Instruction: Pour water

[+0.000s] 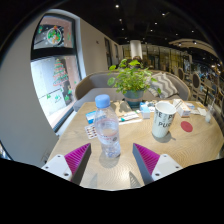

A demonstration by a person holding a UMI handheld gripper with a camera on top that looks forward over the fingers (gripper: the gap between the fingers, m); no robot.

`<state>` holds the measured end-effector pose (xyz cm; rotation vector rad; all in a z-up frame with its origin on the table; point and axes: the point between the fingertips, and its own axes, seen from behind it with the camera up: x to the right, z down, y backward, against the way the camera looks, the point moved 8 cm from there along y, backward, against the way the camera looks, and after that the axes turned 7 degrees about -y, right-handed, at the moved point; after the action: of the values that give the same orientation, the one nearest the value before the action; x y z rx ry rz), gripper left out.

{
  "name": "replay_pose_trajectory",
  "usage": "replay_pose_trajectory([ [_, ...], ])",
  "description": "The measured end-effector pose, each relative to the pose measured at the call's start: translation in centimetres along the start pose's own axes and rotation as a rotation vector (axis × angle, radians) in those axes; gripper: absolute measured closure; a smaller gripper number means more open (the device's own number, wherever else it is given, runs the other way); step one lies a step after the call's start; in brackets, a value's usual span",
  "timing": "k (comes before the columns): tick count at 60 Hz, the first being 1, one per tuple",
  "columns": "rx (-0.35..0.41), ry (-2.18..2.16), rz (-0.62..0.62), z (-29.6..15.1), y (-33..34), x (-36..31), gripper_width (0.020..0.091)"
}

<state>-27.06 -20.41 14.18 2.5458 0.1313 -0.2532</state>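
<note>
1. The water bottle [106,126] stands upright on the table [190,145] between the claw [108,157] fingers – apparently ungripped, gaps either side.
2. The cup [164,119] sits beyond, to the right.

Cup [164,119] lettering too small to read, small tabletop items perhaps cards

Clear plastic water bottle [106,127] with blue cap, seen upright just ahead between the open fingers, white printed cup [164,119] positioned beyond, toward the right finger
</note>
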Motion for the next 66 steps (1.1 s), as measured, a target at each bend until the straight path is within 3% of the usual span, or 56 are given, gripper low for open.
replay_pose_trajectory([
  [12, 0.078, -0.021, 0.042, -1.1, -6.3, -0.8, 0.0270],
  [19, 0.095, -0.023, 0.040, -1.0, -8.4, -0.9, 0.0393],
  [24, 0.109, -0.040, 0.033, -1.1, -8.9, -1.1, 0.0539],
  [36, 0.127, -0.009, 0.021, -1.2, -9.0, -1.1, 0.0709],
  [44, 0.119, 0.013, 0.023, -1.4, -8.4, -1.1, 0.0735],
  [46, 0.120, 0.022, 0.017, -1.6, -8.3, -1.0, 0.0774],
  [52, 0.132, 0.020, -0.003, -3.0, -7.7, -1.3, 0.0774],
  [66, 0.200, -0.162, -0.125, -10.2, -5.1, -1.6, 0.0776],
])
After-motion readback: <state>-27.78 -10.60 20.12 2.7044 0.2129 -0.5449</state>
